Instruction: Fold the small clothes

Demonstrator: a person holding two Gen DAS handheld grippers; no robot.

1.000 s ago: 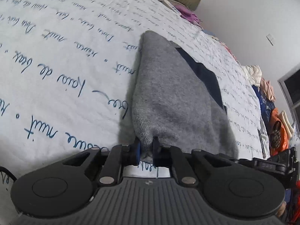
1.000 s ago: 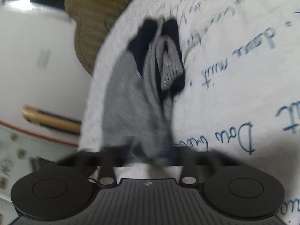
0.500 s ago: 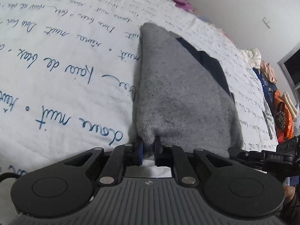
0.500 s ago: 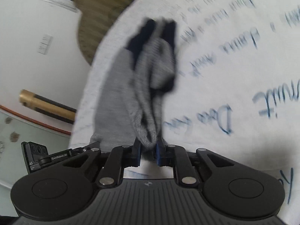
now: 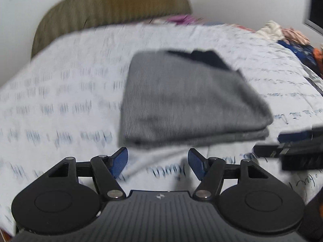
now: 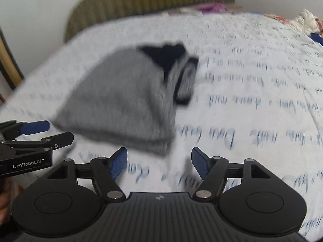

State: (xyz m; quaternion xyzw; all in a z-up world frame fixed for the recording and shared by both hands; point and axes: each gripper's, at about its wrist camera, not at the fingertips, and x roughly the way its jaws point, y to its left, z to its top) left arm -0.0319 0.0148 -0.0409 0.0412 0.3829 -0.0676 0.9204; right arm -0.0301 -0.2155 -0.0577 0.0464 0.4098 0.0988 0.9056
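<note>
In the left wrist view, a grey folded garment (image 5: 187,100) is seen lying flat on the bed (image 5: 60,92), in the middle of the frame, with a dark navy part showing at its upper right edge. The bed is covered by a white sheet printed with blue handwriting. The left gripper (image 5: 157,164) is set at the bottom centre, just below the garment's near edge; its jaws are opening and stand released, with only bare sheet between the 2 blue pads (image 5: 119,161). The garment is not touched by them. Part of the right gripper (image 5: 292,149) is seen at the right edge. An olive ribbed headboard (image 5: 113,6) fills the upper left, and a heap of mixed clothes (image 5: 290,36) is seen at the upper right. The picture is blurred.

In the right wrist view, the same garment (image 6: 121,100) is seen left of centre, with its navy and striped part at the upper right of the bundle. The right gripper (image 6: 159,162) sits at the bottom centre, its jaws opening and released, nothing being held between them. The left gripper (image 6: 40,133) enters from the left edge, beside the garment's lower left corner; contact cannot be told there.
</note>
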